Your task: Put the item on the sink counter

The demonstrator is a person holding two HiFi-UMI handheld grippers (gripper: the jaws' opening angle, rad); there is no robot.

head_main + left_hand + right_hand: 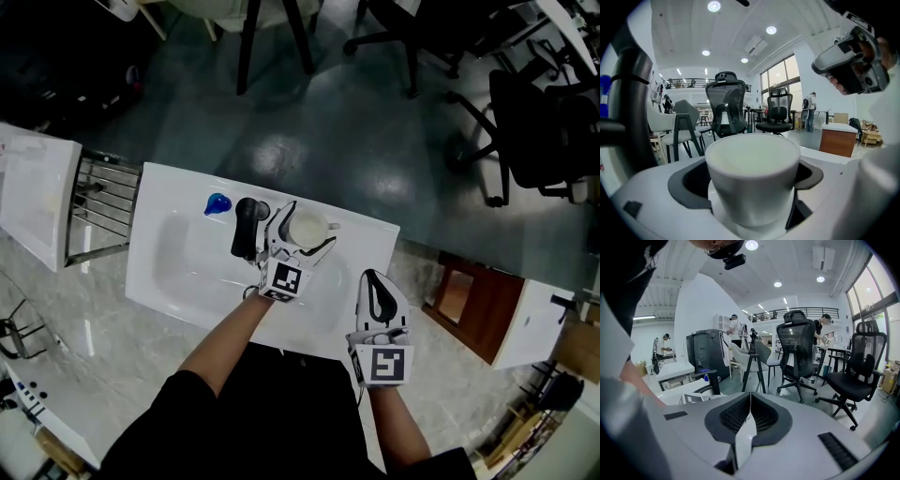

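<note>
White cup (307,229) stood on the desk (367,236) beside the black tap (246,225), between the wide-spread jaws of your left tool (310,225), which did not press it. Your right tool (376,279) was closed on nothing near the desk's front edge.

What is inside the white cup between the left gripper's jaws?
In the head view the white cup shows only a pale inside, no contents that I can make out. In the left gripper view its own wall covers the inside.
</note>
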